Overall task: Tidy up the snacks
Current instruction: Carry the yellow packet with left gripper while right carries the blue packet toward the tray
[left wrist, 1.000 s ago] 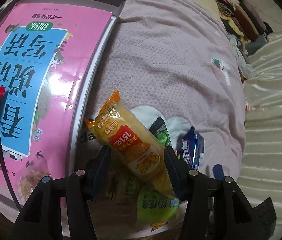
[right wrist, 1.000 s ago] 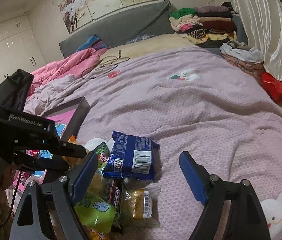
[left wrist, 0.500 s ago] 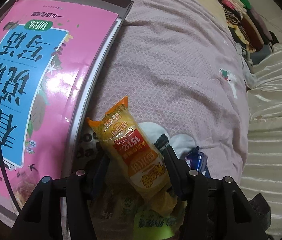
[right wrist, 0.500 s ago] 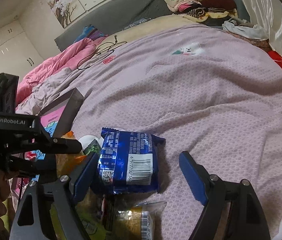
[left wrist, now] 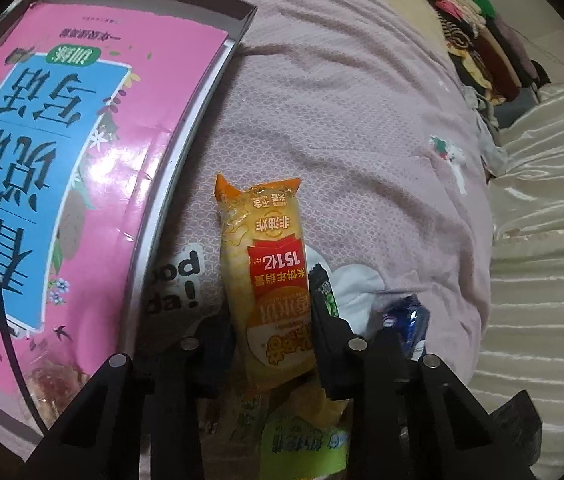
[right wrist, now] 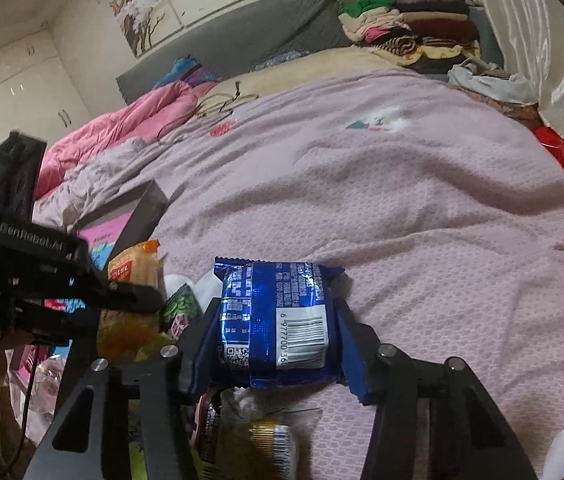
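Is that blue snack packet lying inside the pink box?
No, the blue packet sits on the purple bedspread between the right gripper fingers, outside the box.

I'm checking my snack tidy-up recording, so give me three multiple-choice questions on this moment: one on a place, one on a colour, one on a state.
1. Where is the pink box relative to the yellow snack pack in the left wrist view?
A. left
B. right
C. underneath

2. What colour is the packet between the right gripper jaws?
A. green
B. blue
C. red

3. How does the pink box stand?
A. lidded
B. open-topped
C. on its side

Answers: 1 A, its grey wall borders the pack's left side. 2 B, shiny blue wrapper with barcode. 3 B, walls rise around the printed pink sheet.
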`<state>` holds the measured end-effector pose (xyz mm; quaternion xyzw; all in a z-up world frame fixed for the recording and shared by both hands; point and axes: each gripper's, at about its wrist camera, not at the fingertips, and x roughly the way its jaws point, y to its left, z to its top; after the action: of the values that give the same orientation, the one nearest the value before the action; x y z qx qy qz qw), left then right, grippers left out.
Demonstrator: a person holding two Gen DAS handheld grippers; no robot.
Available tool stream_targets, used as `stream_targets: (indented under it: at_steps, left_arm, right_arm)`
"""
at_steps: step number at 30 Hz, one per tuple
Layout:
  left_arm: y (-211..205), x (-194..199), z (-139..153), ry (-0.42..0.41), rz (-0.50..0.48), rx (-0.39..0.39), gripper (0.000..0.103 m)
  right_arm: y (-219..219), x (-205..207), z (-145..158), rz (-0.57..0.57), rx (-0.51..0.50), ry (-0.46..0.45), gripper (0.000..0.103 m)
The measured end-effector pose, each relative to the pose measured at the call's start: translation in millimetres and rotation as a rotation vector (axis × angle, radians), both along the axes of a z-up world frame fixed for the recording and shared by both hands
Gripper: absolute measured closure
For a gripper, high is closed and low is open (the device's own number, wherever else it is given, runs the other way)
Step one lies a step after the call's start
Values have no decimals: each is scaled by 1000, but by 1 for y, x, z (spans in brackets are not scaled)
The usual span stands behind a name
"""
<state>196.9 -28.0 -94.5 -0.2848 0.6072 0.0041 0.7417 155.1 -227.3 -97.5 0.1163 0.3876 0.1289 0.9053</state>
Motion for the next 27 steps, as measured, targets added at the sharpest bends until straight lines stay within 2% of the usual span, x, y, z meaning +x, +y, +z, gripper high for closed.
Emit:
stream_targets:
  at_steps: [7, 17, 27]
  left_arm:
    - [5, -22, 22, -51, -48, -18, 68]
    - [16, -48, 44, -92, -96, -35, 68]
    - [35, -73, 73, -171, -120, 27, 68]
  right_arm:
    - [-6, -10, 14, -13, 15, -69, 50]
    - [7, -33, 36, 24, -2, -159, 50]
    - [30, -57, 56, 70, 27, -204, 50]
